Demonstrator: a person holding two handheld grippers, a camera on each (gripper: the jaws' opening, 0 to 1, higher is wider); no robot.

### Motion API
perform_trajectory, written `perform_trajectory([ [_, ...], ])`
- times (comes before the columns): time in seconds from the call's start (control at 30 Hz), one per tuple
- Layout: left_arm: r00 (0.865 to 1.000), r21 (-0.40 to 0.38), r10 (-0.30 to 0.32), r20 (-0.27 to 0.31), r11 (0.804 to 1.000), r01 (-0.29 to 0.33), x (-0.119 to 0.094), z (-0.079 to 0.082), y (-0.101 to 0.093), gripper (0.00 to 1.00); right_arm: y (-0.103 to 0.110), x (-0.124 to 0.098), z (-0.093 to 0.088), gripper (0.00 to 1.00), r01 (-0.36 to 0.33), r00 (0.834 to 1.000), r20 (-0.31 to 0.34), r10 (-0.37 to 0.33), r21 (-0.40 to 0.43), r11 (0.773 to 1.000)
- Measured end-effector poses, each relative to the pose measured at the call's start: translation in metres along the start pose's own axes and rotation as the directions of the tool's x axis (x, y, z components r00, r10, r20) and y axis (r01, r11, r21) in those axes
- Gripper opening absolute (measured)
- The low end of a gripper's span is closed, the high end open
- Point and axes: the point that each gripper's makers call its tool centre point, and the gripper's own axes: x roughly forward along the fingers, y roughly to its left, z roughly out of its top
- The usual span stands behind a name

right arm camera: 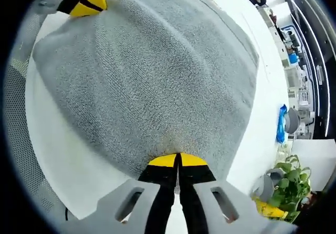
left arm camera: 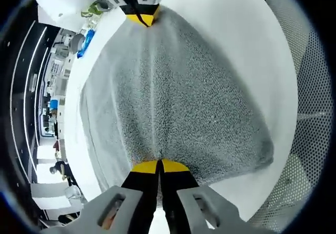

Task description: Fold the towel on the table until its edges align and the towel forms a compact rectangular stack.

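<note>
One grey terry-cloth towel (left arm camera: 178,92) lies on the white counter (left arm camera: 241,29) — its long axis stretched between two tools, left tool (left arm camera: 159,164) and right tool (right arm camera: 177,159), each clamped on an opposite edge.

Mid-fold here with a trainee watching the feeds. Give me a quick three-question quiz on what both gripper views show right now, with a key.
1. True or false: the left gripper is shut on an edge of the grey towel.
2. What lies under the towel? A) a white table B) a wooden floor C) a metal tray
3. Fill in: in the right gripper view, the right gripper pinches the towel's near edge, and the tips of the other gripper, at the towel's far edge, are coloured ____.

Key: 1 true; 2 A; 3 yellow.
</note>
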Motion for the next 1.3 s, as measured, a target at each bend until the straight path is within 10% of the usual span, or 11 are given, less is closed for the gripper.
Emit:
perform_trajectory([
  [0.07, 1.000, 0.098, 0.003, 0.028, 0.995, -0.006, 0.000, 0.000, -0.003, 0.00, 0.000, 0.000, 0.000, 0.00, 0.008, 1.000, 0.010, -0.008, 0.010, 1.000],
  [0.23, 0.994, -0.211, -0.043, 0.096, 0.975, 0.062, 0.000, -0.003, 0.002, 0.01, 0.004, -0.003, -0.002, 0.00, -0.002, 1.000, 0.023, 0.001, 0.037, 0.999],
  [0.77, 0.985, -0.385, -0.065, 0.161, 0.914, 0.124, 0.000, -0.005, 0.005, 0.01, 0.017, -0.009, -0.008, 0.00, -0.010, 0.999, 0.031, 0.008, 0.065, 0.998],
  [1.3, 0.988, -0.344, -0.037, 0.153, 0.935, 0.089, 0.004, -0.005, 0.009, 0.01, 0.038, -0.018, -0.015, 0.00, -0.015, 0.999, 0.046, 0.011, 0.101, 0.995],
])
